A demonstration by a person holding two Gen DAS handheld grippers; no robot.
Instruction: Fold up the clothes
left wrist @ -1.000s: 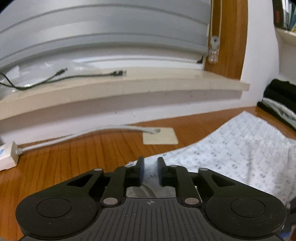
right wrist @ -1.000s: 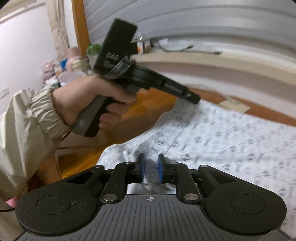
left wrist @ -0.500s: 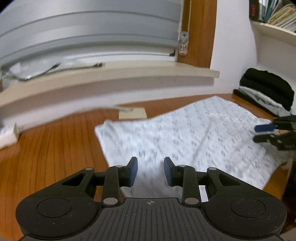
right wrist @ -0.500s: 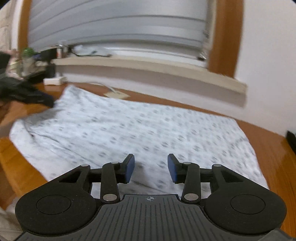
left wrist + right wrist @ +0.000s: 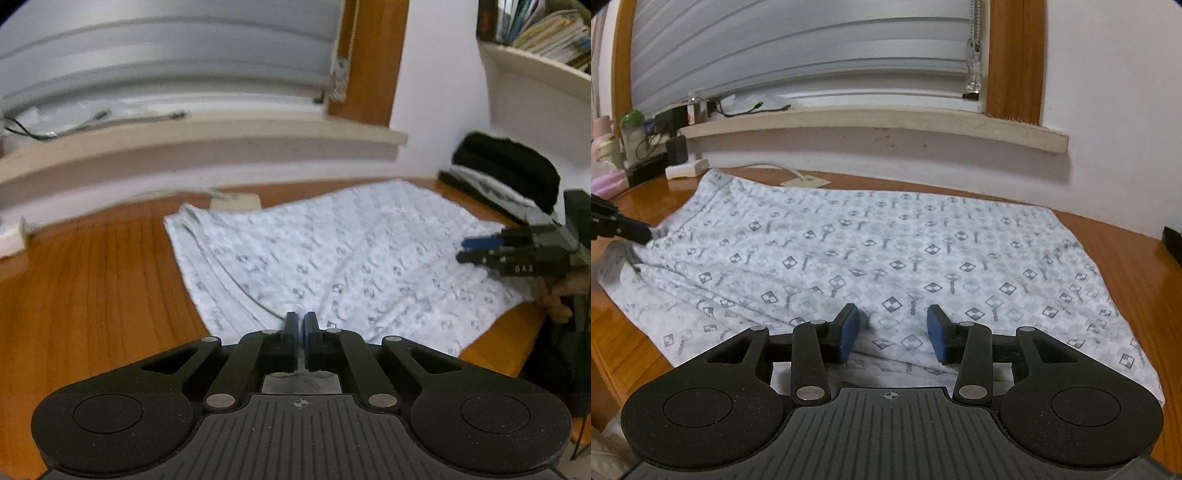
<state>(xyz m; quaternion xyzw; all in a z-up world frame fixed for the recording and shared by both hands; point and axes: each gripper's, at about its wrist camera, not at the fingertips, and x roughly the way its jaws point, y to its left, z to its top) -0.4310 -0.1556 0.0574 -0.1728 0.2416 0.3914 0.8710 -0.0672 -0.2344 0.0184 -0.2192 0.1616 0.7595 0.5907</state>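
Far left, on the wooden table (image 5: 1126, 258), a white power adapter (image 5: 687, 169) sits w/ its cable running to a flat beige pad (image 5: 805, 181) by the wall. Next over, the left gripper (image 5: 646, 233) comes in low at the cloth's left edge. Tongs closed tight – in its own view the pads meet right at the near hem, but can't tell if fabric's pinched between them. The patterned white cloth (image 5: 886, 251) lies spread flat across the table, near edge toward the camera, far edge close to the wall under the window sill (image 5: 871, 120). Centre-right, the right gripper (image 5: 892, 328) hovers over the near hem, tongs apart, nothing pinched between the blue pads, cloth showing in the gap. Far right, in the left view, a stack of dark folded clothes (image 5: 506, 166) sits against the wall, shelf of books (image 5: 535, 22) above.
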